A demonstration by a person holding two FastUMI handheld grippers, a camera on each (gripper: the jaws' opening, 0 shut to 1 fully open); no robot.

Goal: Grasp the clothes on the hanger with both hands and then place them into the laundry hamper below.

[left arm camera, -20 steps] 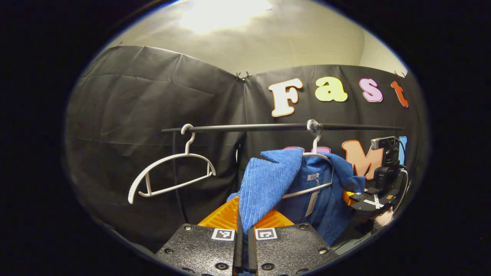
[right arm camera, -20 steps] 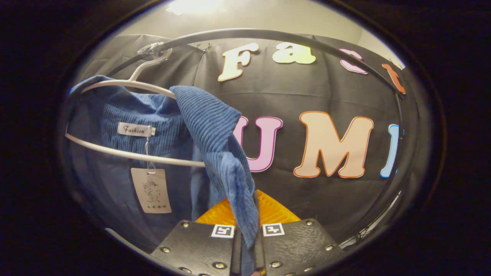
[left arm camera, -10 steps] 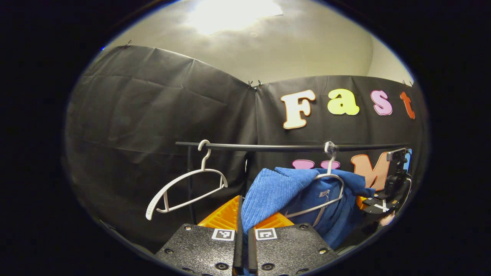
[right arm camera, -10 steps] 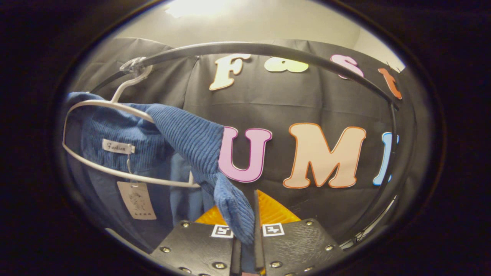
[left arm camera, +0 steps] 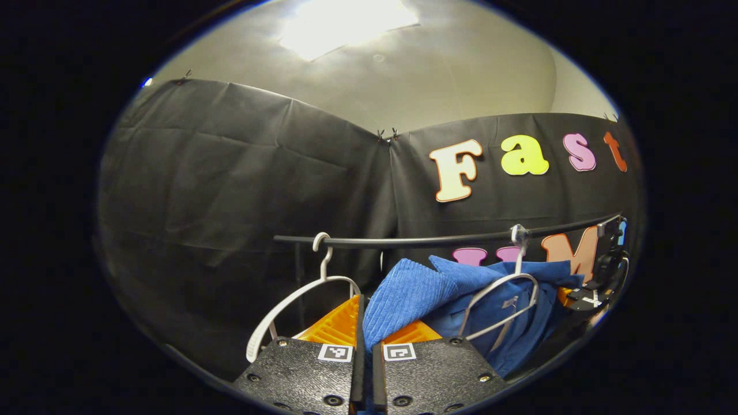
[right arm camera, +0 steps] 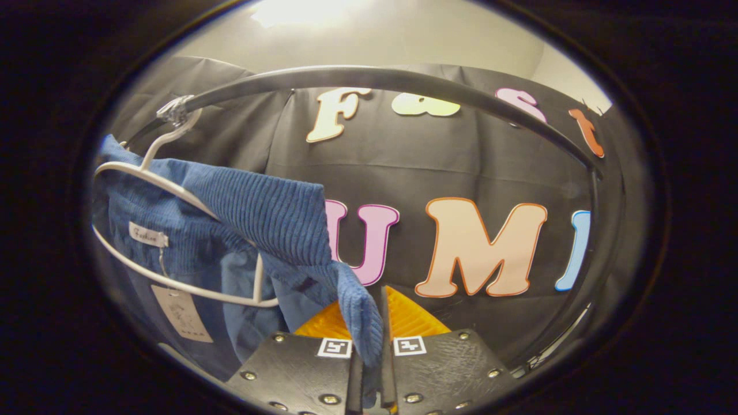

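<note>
Pinching the blue shirt (left arm camera: 403, 297) on both sides: left gripper (left arm camera: 365, 337) and right gripper (right arm camera: 369, 340) clamped on it, white hanger (right arm camera: 173, 230) still on the rail (left arm camera: 438, 238).

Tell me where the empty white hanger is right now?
In the left gripper view, the empty white hanger hangs near the left end of the black rail, left of the blue garment and just above the left gripper.

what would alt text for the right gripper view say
The right gripper is shut on a fold of a blue corduroy garment that drapes over a white hanger on a black rail. A paper tag dangles inside the collar.
</note>
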